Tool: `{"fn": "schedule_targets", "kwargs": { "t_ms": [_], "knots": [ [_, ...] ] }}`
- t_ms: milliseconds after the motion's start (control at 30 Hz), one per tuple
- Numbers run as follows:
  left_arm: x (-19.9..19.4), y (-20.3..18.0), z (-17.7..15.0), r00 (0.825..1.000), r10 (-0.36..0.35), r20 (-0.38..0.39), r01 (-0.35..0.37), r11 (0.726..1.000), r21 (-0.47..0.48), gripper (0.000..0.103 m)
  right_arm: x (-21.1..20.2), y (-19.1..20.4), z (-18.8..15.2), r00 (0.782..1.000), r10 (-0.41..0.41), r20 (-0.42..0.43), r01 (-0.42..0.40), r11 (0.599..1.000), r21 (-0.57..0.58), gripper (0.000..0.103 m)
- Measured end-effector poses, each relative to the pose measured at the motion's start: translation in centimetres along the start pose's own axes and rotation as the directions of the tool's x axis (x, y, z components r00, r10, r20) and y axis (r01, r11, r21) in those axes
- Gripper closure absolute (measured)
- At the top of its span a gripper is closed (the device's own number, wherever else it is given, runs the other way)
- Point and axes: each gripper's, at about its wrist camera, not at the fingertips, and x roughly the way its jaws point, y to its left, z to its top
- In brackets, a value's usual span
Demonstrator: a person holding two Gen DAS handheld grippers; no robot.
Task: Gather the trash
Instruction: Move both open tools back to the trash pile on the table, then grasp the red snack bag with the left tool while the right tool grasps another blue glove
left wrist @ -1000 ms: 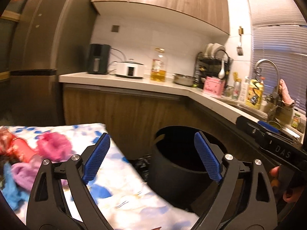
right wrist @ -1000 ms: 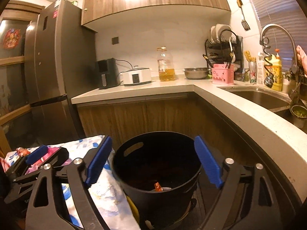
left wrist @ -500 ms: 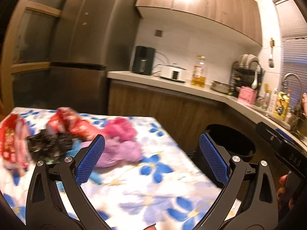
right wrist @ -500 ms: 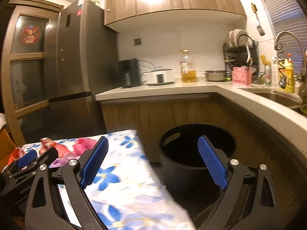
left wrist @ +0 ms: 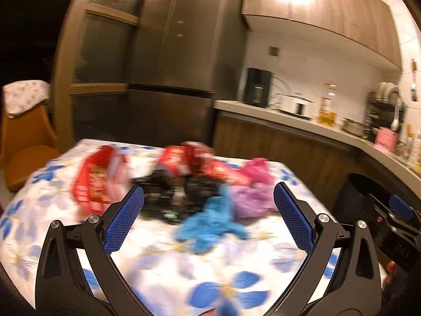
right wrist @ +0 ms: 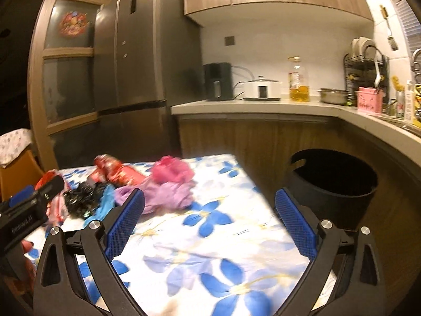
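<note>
A heap of trash lies on the flowered tablecloth (left wrist: 163, 260): red wrappers (left wrist: 94, 181), a black crumpled bag (left wrist: 168, 194), a blue bag (left wrist: 213, 218), a purple bag (left wrist: 252, 197) and a pink bag (left wrist: 257, 169). My left gripper (left wrist: 208, 218) stands open, empty, just short of the heap. In the right wrist view my right gripper (right wrist: 209, 221) is open and empty over the cloth (right wrist: 210, 252), with the purple bag (right wrist: 168, 194) and pink bag (right wrist: 171, 169) ahead on the left. The black bin (right wrist: 334, 184) stands right of the table.
A kitchen counter (right wrist: 263, 106) runs behind with an oil bottle (right wrist: 298, 79), a cooker and a dish rack. A tall fridge (right wrist: 136, 60) stands at the back. An orange chair (left wrist: 23, 147) sits left of the table. The left gripper's body (right wrist: 23, 210) shows at the left edge.
Both grippers have swung left from above the bin to over the table. The trash heap has come into view ahead of the left gripper. Both sets of jaws stayed wide.
</note>
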Motion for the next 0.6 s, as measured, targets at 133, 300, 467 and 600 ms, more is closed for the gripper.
{"fn": "schedule_targets", "kwargs": {
  "t_ms": [133,300,467,600],
  "knots": [
    [0.4,3.9,0.2,0.990,0.142,0.005,-0.142,0.990,-0.018,0.006,0.7,2.1,-0.6,0.999,0.039,-0.015,-0.039,0.999,-0.020,0.007],
    [1.3,8.6,0.4,0.971,0.238,-0.018,-0.239,0.967,-0.087,0.006,1.9,4.5,-1.0,0.996,0.084,-0.028,-0.084,0.996,-0.028,0.007],
    [2.8,10.2,0.2,0.969,0.241,-0.061,-0.245,0.965,-0.091,0.013,3.5,6.6,-1.4,0.991,0.122,-0.050,-0.124,0.992,-0.034,0.008],
    [4.6,10.7,-0.3,0.967,0.204,-0.150,-0.221,0.969,-0.110,0.041,4.9,8.0,-1.9,0.986,0.145,-0.085,-0.149,0.988,-0.042,0.011]
  ]
}}
